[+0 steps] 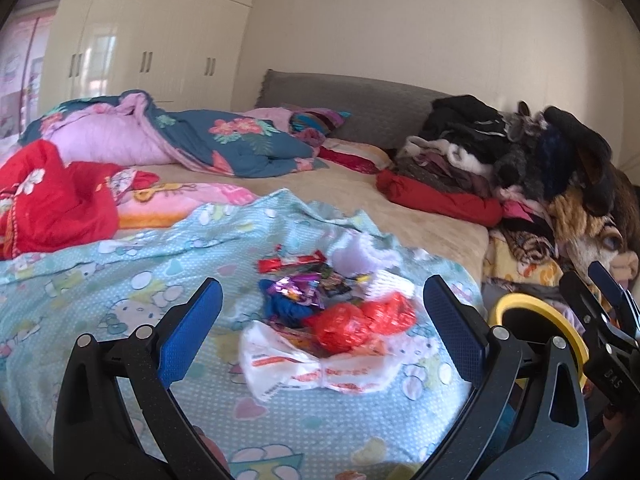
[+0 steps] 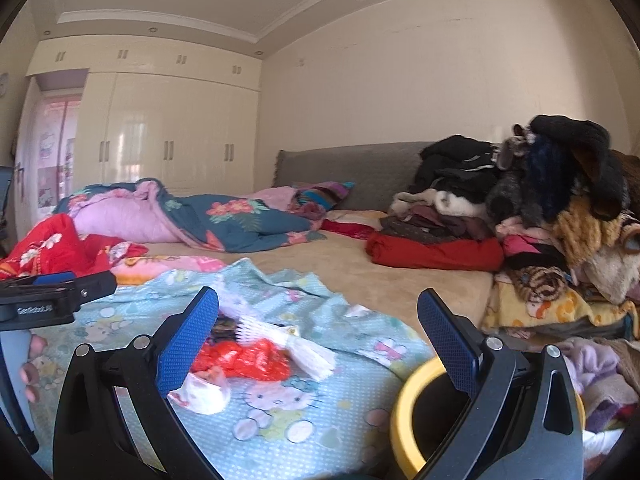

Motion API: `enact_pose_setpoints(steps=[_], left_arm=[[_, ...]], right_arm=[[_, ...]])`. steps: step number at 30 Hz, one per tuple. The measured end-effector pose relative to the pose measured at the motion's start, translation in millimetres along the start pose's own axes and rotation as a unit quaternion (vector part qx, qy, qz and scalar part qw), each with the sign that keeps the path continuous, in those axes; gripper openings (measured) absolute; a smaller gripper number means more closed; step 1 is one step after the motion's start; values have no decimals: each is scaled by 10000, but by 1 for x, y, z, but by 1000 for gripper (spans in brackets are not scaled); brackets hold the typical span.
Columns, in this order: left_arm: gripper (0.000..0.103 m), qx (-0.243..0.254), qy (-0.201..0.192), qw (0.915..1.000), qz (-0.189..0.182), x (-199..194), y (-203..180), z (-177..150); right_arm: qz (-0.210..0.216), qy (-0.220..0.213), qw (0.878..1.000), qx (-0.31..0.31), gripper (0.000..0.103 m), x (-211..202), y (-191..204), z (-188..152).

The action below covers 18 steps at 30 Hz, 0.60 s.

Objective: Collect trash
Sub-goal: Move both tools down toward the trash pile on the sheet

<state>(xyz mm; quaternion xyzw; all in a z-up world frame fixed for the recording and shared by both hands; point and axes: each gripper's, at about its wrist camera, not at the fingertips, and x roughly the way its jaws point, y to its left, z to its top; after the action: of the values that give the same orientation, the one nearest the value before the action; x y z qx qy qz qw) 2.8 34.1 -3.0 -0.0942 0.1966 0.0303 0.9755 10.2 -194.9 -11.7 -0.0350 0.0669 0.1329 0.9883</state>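
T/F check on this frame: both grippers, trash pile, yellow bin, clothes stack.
1. Both grippers, left gripper and right gripper, are open. True.
2. The trash pile lies on the blue sheet. True.
3. The red bag is already in the yellow bin. False: it lies on the sheet.
4. The clothes stack sits left of the trash. False: right.
5. The left gripper holds a wrapper. False: it holds nothing.

Light-blue dotted blanket [image 1: 120,280] with cartoon cats; red crumpled bag [image 1: 348,324]; white bag [image 1: 304,372] with orange print; yellow-rimmed bin [image 2: 412,412]; blue floral quilt [image 1: 224,140]; grey headboard [image 1: 360,112].
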Motion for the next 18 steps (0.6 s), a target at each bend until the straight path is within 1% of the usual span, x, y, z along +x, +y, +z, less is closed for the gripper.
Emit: enact_pose_setpoints(steps=[9, 12, 16, 18], left_arm=[[92, -450, -65, 9976, 519, 2, 49, 7], [92, -577, -68, 9965, 606, 3, 63, 7], [92, -721, -63, 9962, 486, 9, 86, 3], [92, -821, 26, 9956, 460, 16, 97, 1]], right_arm=[[649, 316, 9974, 8, 97, 29, 29, 11], [846, 469, 9953, -68, 97, 39, 40, 11], [1031, 565, 9929, -172, 97, 53, 49, 12], [1102, 628, 9916, -261, 97, 62, 54, 13]])
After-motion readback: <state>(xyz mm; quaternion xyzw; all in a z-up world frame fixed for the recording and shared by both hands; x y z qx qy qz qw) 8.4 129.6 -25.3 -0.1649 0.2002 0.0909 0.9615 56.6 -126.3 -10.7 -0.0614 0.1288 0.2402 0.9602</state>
